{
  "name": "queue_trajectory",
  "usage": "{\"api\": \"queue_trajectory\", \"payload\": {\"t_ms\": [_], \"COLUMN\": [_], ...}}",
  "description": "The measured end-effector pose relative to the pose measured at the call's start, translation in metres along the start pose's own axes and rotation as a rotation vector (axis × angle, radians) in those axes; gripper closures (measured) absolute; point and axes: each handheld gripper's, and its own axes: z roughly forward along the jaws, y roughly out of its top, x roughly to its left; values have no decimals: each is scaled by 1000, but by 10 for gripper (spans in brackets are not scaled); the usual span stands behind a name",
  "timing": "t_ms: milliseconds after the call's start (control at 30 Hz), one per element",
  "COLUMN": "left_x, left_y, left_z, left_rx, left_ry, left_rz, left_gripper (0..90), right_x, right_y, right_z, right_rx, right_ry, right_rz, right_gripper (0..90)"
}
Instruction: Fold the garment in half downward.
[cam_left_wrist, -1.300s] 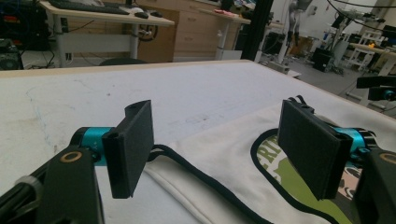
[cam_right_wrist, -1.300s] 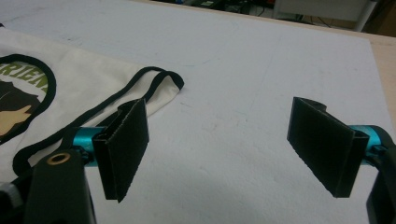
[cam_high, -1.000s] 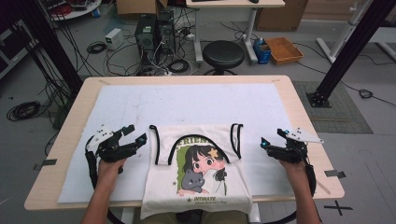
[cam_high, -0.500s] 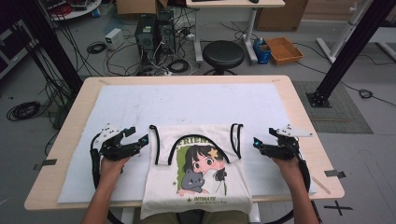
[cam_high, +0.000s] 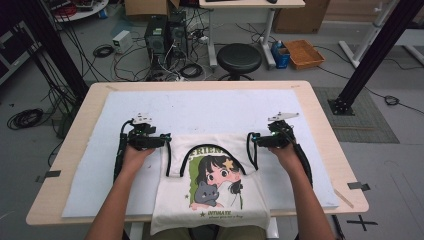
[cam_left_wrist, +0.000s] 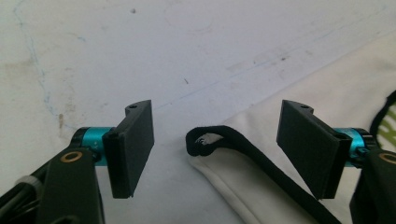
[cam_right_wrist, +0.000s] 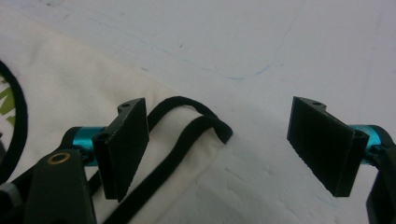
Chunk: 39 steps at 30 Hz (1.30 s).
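A cream tote bag (cam_high: 212, 185) printed with a cartoon girl and a grey cat lies flat on the white mat (cam_high: 200, 107) covering the wooden table (cam_high: 320, 107). Its lower edge hangs over the table's near side. The bag's black straps lie on top of it and curl out at both upper corners.

The left gripper (cam_high: 164, 141) sits just beside the bag's upper left corner. In the left gripper view, its jaws stand wide apart. The looped end of the left strap (cam_left_wrist: 205, 140) and the corner of the cloth lie between them, and neither pad touches either.

The right gripper (cam_high: 254, 141) sits at the bag's upper right corner. In the right gripper view, its jaws are likewise spread wide. The looped end of the right strap (cam_right_wrist: 205, 119) lies between them, close to the left pad. The pads grip nothing.

Both grippers point inward toward the bag, each held in one of the person's hands.
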Motion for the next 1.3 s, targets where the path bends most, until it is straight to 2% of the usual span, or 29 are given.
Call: {"api": "queue_trajectory", "payload": {"t_ms": [67, 100, 167, 200, 233, 267, 300, 333, 367, 400, 467, 500, 533, 600, 633, 733, 800, 833, 867, 967, 1100, 1167, 1233, 1267, 1300], "left_x": [-1, 0, 0, 0, -1, -3, -5, -7, -7, -7, -7, -7, -8, -6, -4, -1, -3, -3, -6, -13, -19, -22, -24, -29, -32], "left_y": [-2, -3, -5, -5, -5, -6, -6, -6, -6, -7, -8, -8, -8, -10, -11, -12, -15, -15, -19, -23, -33, -39, -42, -49, -51], "left_z": [5, 7, 9, 9, 9, 8, 8, 8, 8, 7, 6, 6, 5, -2, -5, -16, -23, -23, -32, -47, -64, -70, -73, -79, -82], "left_rx": [21, 36, 53, 53, 55, 54, 49, 51, 51, 50, 42, 42, 36, -32, -67, -163, -218, -218, -277, -325, -348, -353, -349, -340, -333], "left_ry": [4, 2, -11, -11, -34, -55, -67, -75, -75, -80, -76, -76, -73, -81, -86, -114, -148, -148, -194, -230, -256, -280, -294, -323, -332], "left_rz": [13, 24, 35, 35, 61, 93, 114, 124, 124, 112, 110, 110, 109, 52, 22, -19, -19, -19, -12, 36, 56, 48, 46, 64, 73], "left_gripper": [342, 350, 422, 446, 489, 594, 671, 733, 758, 773, 787, 791, 794, 795, 794, 795, 794, 794, 793, 793, 793, 793, 793, 793, 793], "right_x": [1, 3, 5, 7, 8, 9, 9, 11, 11, 15, 21, 21, 26, 28, 28, 26, 25, 26, 27, 35, 42, 45, 48, 50, 51], "right_y": [4, 5, 6, 6, 6, 6, 6, 7, 7, 8, 9, 9, 10, 10, 10, 8, 7, 6, 5, -4, -19, -26, -33, -36, -38], "right_z": [13, 18, 28, 32, 35, 37, 37, 37, 37, 35, 33, 33, 33, 31, 30, 21, 15, 12, 8, -5, -27, -37, -45, -50, -54], "right_rx": [37, 54, 79, 90, 98, 91, 91, 90, 90, 95, 102, 102, 106, 96, 68, -14, -51, -66, -84, -125, -198, -218, -244, -250, -260], "right_ry": [11, 10, 14, 16, 22, 32, 40, 53, 53, 93, 118, 118, 98, 56, 34, -24, -25, -25, -19, -4, 31, 54, 96, 117, 140], "right_rz": [19, 19, 14, 9, -3, 2, -13, -31, -31, -80, -124, -124, -165, -199, -216, -216, -202, -206, -227, -260, -276, -278, -279, -280, -286], "right_gripper": [206, 207, 214, 251, 269, 321, 372, 465, 465, 682, 821, 821, 844, 849, 850, 850, 850, 850, 849, 848, 848, 848, 848, 848, 848]}}
